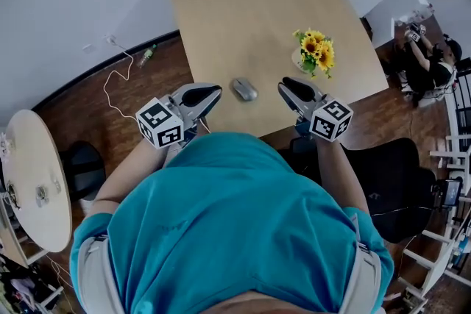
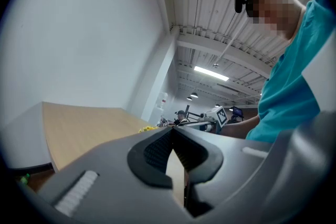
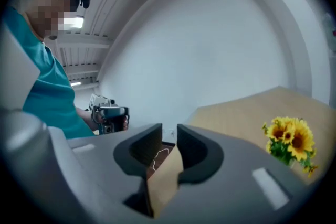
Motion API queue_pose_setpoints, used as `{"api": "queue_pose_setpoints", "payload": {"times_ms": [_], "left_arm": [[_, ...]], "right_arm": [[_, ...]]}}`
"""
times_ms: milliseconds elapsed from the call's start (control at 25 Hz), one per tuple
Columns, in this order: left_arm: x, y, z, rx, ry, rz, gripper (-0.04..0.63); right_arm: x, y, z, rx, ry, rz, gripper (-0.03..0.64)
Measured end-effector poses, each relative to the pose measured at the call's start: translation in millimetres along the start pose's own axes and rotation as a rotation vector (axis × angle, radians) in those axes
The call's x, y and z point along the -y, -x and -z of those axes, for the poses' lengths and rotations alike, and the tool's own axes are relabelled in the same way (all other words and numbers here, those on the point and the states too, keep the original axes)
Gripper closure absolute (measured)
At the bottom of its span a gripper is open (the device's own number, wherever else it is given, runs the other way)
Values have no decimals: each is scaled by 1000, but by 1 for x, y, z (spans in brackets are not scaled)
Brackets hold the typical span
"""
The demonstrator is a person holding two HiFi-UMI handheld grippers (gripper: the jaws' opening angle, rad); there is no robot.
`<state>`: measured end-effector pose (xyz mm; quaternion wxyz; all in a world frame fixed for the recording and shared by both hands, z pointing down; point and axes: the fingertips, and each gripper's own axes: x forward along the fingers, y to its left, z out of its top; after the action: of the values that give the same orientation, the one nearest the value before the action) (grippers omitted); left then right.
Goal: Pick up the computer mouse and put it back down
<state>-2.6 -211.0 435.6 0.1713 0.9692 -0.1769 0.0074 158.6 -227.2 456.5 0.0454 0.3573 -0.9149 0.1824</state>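
A grey computer mouse (image 1: 243, 90) lies on the light wooden table (image 1: 243, 11), near its front edge. Nothing touches it. My left gripper (image 1: 215, 90) hovers just left of the mouse, and my right gripper (image 1: 283, 84) just right of it; both point across the table. In the left gripper view the left gripper (image 2: 171, 129) has its jaw tips touching, with nothing between them. In the right gripper view the right gripper (image 3: 169, 131) shows a narrow gap between its jaws, which hold nothing. Neither gripper view shows the mouse.
A small pot of sunflowers (image 1: 316, 54) stands on the table to the right of the mouse, also visible as sunflowers (image 3: 291, 139). A black chair (image 1: 390, 173) sits at my right, a round side table (image 1: 37, 180) at the left. A white cable (image 1: 118, 77) lies on the floor.
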Motion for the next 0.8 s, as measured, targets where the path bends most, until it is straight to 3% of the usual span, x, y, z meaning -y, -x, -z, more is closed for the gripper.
{"api": "queue_pose_setpoints", "payload": {"times_ms": [240, 520, 800], "left_arm": [[10, -7, 0, -14, -17, -3, 591], [46, -13, 2, -12, -33, -58, 591], [89, 9, 26, 8, 33, -125, 591]], "right_arm": [[-24, 23, -19, 81, 49, -48, 615], [-40, 53, -19, 113, 86, -142, 617], [-70, 68, 0, 106, 47, -277, 615]]}}
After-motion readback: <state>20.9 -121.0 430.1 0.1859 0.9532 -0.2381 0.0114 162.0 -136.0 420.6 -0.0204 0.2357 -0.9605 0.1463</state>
